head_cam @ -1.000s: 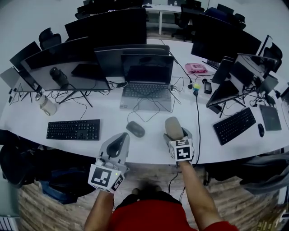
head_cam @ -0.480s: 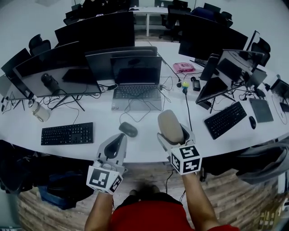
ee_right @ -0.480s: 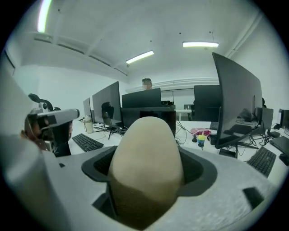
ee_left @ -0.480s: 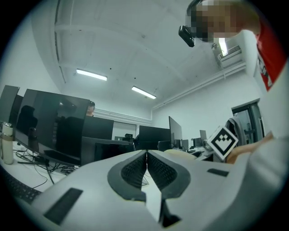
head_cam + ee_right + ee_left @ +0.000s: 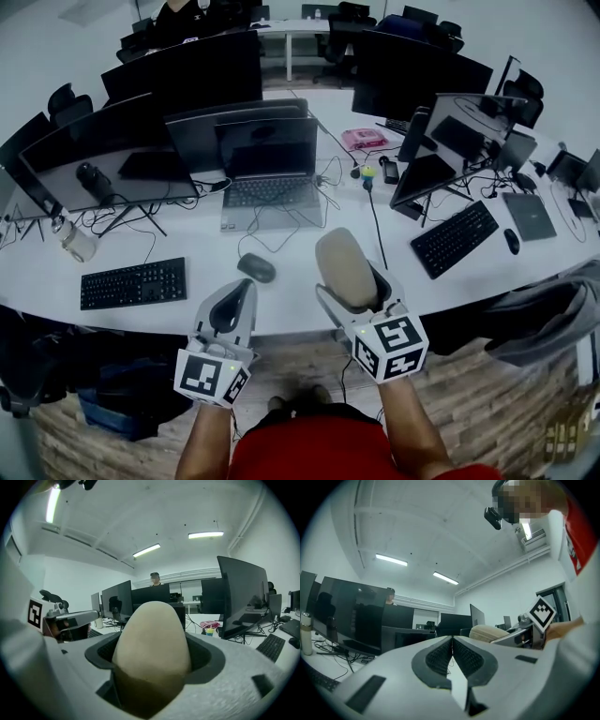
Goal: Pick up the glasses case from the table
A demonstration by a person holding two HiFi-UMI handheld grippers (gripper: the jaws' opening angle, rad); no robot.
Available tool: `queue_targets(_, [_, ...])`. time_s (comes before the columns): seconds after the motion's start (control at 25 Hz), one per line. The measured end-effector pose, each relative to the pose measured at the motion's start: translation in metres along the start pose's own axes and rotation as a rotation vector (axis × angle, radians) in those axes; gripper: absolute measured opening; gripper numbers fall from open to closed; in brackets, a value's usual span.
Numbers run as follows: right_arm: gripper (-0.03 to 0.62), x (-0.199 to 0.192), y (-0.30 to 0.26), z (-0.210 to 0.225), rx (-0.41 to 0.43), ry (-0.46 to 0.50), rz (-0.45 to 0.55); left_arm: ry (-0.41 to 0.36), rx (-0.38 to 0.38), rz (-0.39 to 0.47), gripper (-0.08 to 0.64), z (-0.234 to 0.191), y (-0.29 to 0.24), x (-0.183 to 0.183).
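Glasses case (image 5: 343,262) is clamped btwn the jaws of my right gripper (image 5: 352,284), up off the table (image 5: 169,305) over its near edge, right of the mouse (image 5: 256,268). My left gripper (image 5: 234,307) hangs to the left of it, jaws shut & empty

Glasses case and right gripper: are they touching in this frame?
Touching. The right gripper view shows the beige glasses case clamped in the right gripper, both jaws pressing against its sides.

Office, long white desk (image 5: 56,281) crowded with monitors (image 5: 103,141), laptop (image 5: 270,173), keyboards (image 5: 132,282), cables (image 5: 373,220), swivel chairs (image 5: 66,98), ceiling strip lights (image 5: 206,535)
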State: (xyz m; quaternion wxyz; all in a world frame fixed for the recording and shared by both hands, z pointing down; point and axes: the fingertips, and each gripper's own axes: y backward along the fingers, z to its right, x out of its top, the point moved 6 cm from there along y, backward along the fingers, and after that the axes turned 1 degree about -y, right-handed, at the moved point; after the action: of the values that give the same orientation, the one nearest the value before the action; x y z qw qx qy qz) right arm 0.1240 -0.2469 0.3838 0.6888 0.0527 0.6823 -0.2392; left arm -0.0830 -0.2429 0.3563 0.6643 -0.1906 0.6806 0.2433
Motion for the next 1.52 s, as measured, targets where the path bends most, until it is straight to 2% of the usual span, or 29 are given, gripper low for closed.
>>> queue_targets(0.44, [0.396, 0.002, 0.017, -0.006, -0.007, -0.005, 0.022, -0.001, -0.019, 0.006, 0.011, 0.011, 0.005, 0.0])
queue_targets(1.52, [0.393, 0.005, 0.018, -0.01, -0.024, 0.019, 0.04, -0.01, -0.035, 0.032, 0.011, 0.016, 0.003, 0.011])
